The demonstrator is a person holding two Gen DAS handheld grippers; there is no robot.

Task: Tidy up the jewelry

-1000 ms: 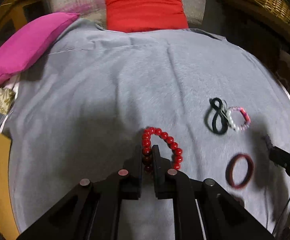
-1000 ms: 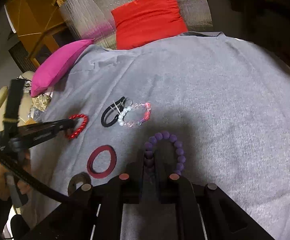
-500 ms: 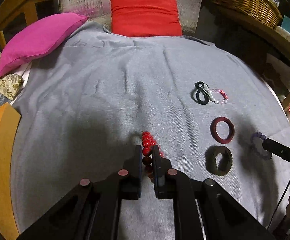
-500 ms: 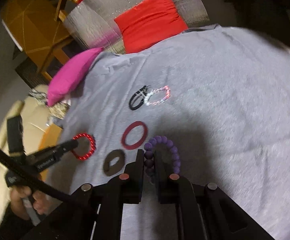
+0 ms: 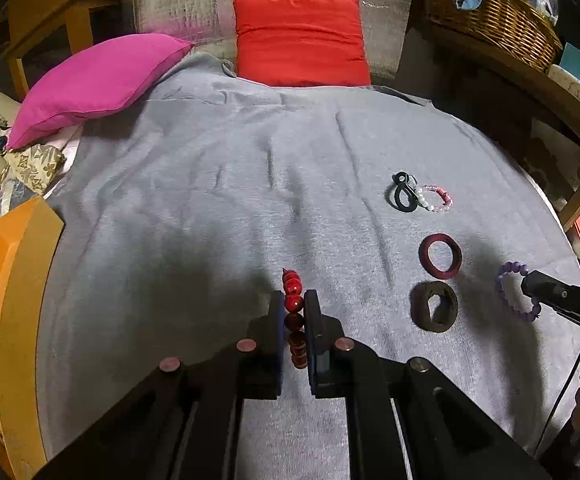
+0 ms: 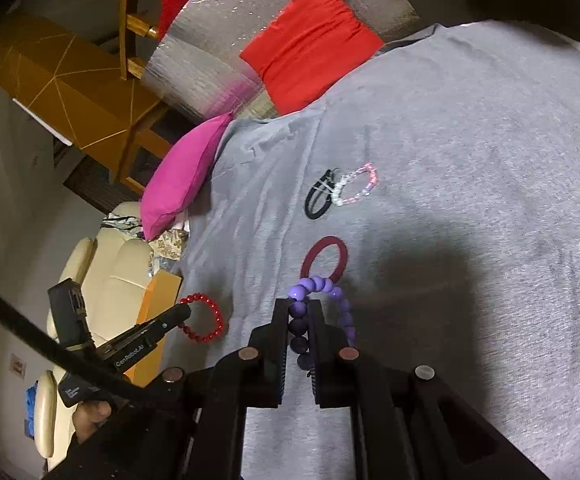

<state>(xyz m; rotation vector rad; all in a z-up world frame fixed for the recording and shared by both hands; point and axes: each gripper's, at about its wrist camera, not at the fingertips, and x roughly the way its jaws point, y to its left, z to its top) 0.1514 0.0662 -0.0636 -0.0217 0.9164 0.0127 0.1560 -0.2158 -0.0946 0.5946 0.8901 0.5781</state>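
My left gripper (image 5: 294,304) is shut on a red bead bracelet (image 5: 292,294), held edge-on above the grey cloth (image 5: 210,208). My right gripper (image 6: 299,312) is shut on a purple bead bracelet (image 6: 318,286), held above the cloth. The right gripper with the purple bracelet (image 5: 516,292) shows at the right of the left wrist view. The left gripper with the red bracelet (image 6: 204,322) shows at the left of the right wrist view. On the cloth lie a maroon ring (image 5: 441,256), a dark brown ring (image 5: 434,312), a black hair tie (image 5: 402,198) and a pink-and-white bead bracelet (image 5: 436,198).
A red cushion (image 5: 302,40) and a magenta cushion (image 5: 98,80) lie at the far edge of the cloth. An orange box (image 5: 6,300) stands at the left edge. A wicker basket (image 5: 490,16) sits on a shelf at the back right.
Both grippers have lifted and pulled back with their bracelets. The red bracelet has turned edge-on. The dark brown ring has come into the left wrist view and left the right wrist view.
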